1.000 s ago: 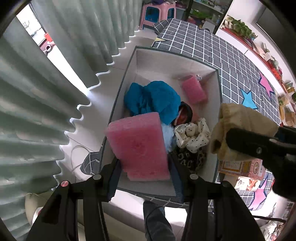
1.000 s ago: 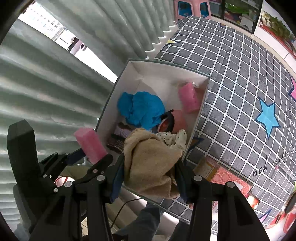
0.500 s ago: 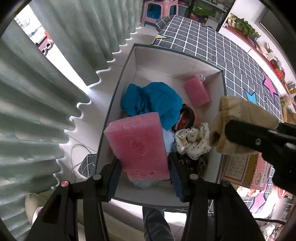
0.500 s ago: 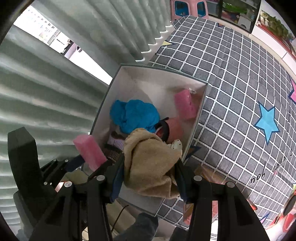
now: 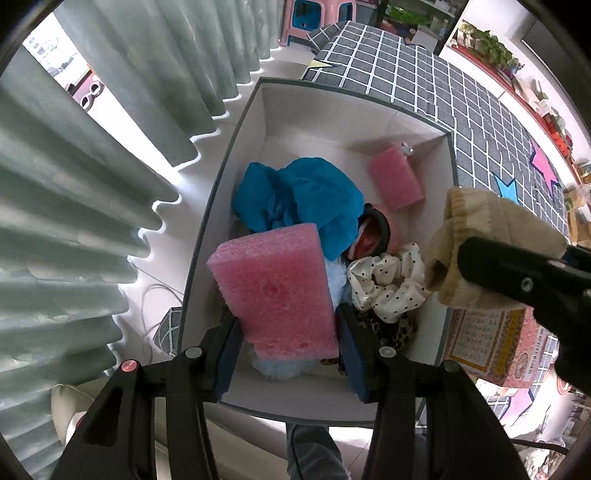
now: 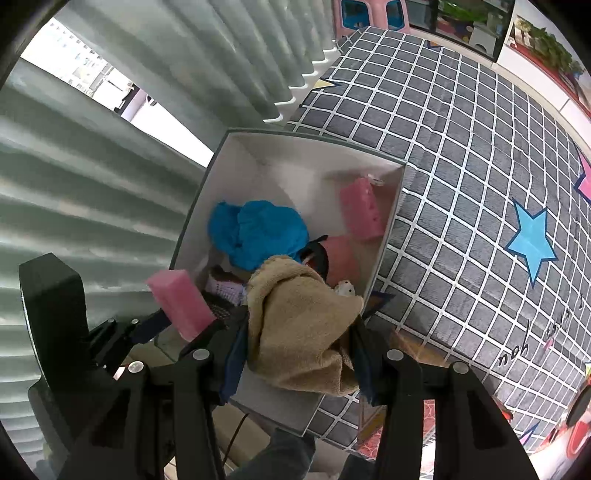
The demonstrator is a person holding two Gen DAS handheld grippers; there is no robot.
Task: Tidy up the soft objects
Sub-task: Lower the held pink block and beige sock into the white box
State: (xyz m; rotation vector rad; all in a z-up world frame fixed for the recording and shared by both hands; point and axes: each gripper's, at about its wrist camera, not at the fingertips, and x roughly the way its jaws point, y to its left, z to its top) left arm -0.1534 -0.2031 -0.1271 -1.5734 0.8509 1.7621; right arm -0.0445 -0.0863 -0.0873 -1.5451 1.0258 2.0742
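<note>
My left gripper (image 5: 286, 336) is shut on a large pink foam block (image 5: 275, 288), held above the near end of an open white box (image 5: 243, 155). The same pink foam block (image 6: 181, 304) shows at the left of the right wrist view. My right gripper (image 6: 299, 343) is shut on a beige knitted cloth (image 6: 299, 325) over the box's near right side; that beige cloth (image 5: 491, 236) also hangs at the right of the left wrist view. Inside the box lie a blue cloth (image 5: 306, 199), a small pink foam piece (image 5: 397, 177), a polka-dot scrunchie (image 5: 388, 280) and a leopard-print item (image 5: 388, 326).
The box stands on a grey checked mat (image 6: 461, 147) with blue and pink stars. Pale green curtains (image 5: 74, 184) hang along the left. A printed booklet (image 5: 487, 343) lies right of the box. A person's leg (image 5: 314, 454) shows below. A pink stool (image 5: 314, 14) stands far back.
The left gripper with the pink foam block has sunk a little toward the box, which now looks larger. The right gripper keeps its hold on the beige cloth, nearly still.
</note>
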